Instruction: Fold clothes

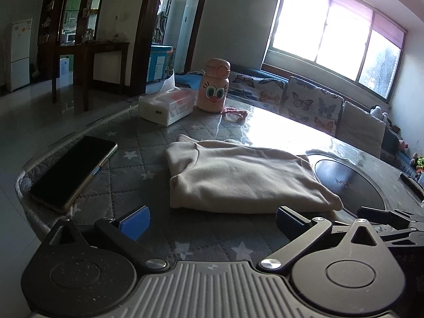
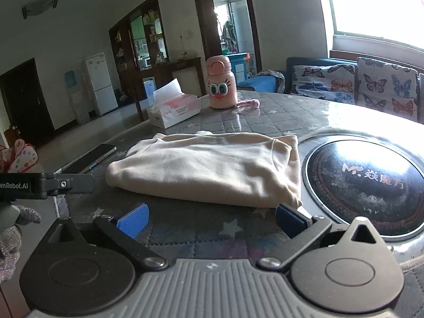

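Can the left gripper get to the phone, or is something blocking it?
Probably yes. The phone lies flat on the table's quilted cover, just ahead and left of the open left gripper. Nothing sits between them; the folded cream garment lies off to the right.

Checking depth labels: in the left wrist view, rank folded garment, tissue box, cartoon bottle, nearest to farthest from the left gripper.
From the left gripper:
1. Folded garment, just ahead, centre.
2. Tissue box, far, ahead-left.
3. Cartoon bottle, just right of the box and slightly farther.
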Demonstrator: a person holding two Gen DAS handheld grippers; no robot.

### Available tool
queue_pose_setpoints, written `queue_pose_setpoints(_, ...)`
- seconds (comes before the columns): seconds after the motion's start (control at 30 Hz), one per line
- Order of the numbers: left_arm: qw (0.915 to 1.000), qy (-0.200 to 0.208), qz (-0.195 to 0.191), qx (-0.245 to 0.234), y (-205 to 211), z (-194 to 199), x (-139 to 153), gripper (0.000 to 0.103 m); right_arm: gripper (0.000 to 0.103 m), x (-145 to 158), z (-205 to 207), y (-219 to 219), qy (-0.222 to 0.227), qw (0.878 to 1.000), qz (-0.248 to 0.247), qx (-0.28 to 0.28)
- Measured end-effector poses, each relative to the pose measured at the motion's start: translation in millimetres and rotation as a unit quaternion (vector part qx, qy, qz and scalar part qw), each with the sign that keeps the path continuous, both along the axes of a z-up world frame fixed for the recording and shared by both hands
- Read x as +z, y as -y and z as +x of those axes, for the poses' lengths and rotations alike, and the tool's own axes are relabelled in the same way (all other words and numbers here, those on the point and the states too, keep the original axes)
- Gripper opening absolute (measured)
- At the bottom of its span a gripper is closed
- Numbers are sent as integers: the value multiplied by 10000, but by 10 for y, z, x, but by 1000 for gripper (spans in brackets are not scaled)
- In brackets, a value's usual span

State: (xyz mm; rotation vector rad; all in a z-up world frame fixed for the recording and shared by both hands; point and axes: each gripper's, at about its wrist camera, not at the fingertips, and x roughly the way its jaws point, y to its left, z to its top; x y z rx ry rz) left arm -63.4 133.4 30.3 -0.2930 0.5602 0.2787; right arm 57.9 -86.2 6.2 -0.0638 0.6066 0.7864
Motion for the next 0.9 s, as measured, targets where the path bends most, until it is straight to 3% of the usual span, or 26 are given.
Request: queue_pose_setpoints(0.9, 9982, -274, 509, 133, 285, -71, 65, 103, 103, 20, -190, 50, 48, 9998, -177, -8)
